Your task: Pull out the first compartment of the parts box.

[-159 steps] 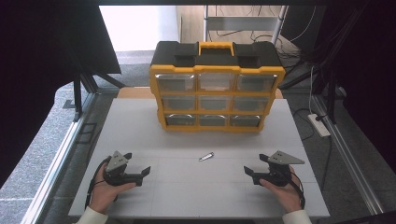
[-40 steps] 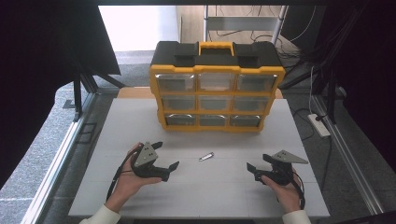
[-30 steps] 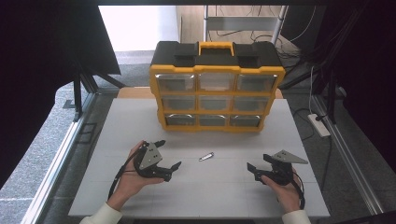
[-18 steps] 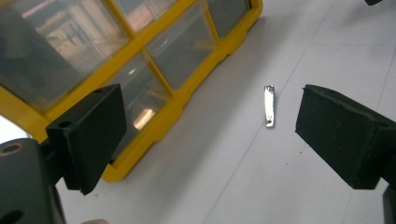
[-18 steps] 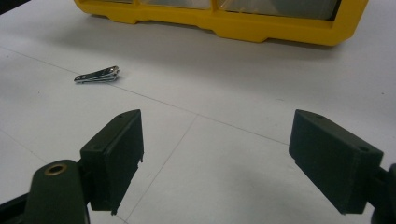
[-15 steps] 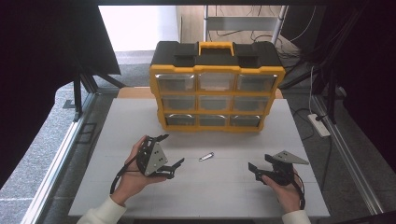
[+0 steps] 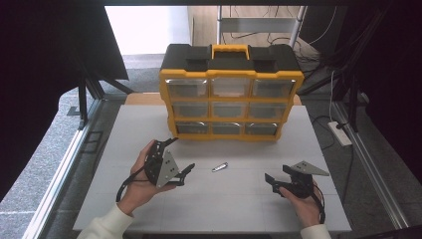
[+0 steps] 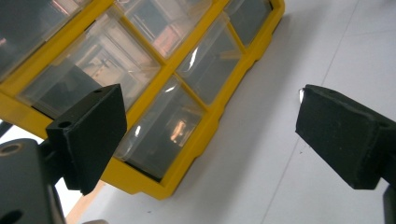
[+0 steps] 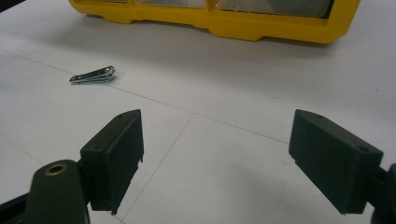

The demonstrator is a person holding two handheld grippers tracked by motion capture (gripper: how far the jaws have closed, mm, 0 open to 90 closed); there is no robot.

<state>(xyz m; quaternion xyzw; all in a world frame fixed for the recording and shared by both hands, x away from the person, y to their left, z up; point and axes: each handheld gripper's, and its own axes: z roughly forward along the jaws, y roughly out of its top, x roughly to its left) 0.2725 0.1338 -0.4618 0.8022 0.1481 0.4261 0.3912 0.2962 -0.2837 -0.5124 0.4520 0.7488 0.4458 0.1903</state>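
Note:
A small metal nail clipper (image 7: 219, 167) lies on the white table between my two grippers. Behind it stands a yellow and black drawer organizer (image 7: 231, 94) with clear drawers, all pushed in. My left gripper (image 7: 182, 154) is open and rolled onto its side, just left of the clipper, with nothing between its fingers. In the left gripper view, the left gripper (image 8: 210, 135) faces the organizer (image 8: 154, 70) at a tilt. My right gripper (image 7: 276, 174) rests open at the front right. In the right gripper view, the right gripper (image 9: 217, 158) has the clipper (image 9: 92, 74) ahead to its left and the organizer's base (image 9: 233, 21) beyond.
The white table top (image 7: 124, 144) reaches to metal rails on both sides. A white power strip (image 7: 340, 133) with a cable lies off the table's right edge. A chair frame and cables stand behind the organizer.
My left gripper has moved forward and right toward the clipper and rolled so its grey plate faces the camera. The right gripper and the clipper have stayed put.

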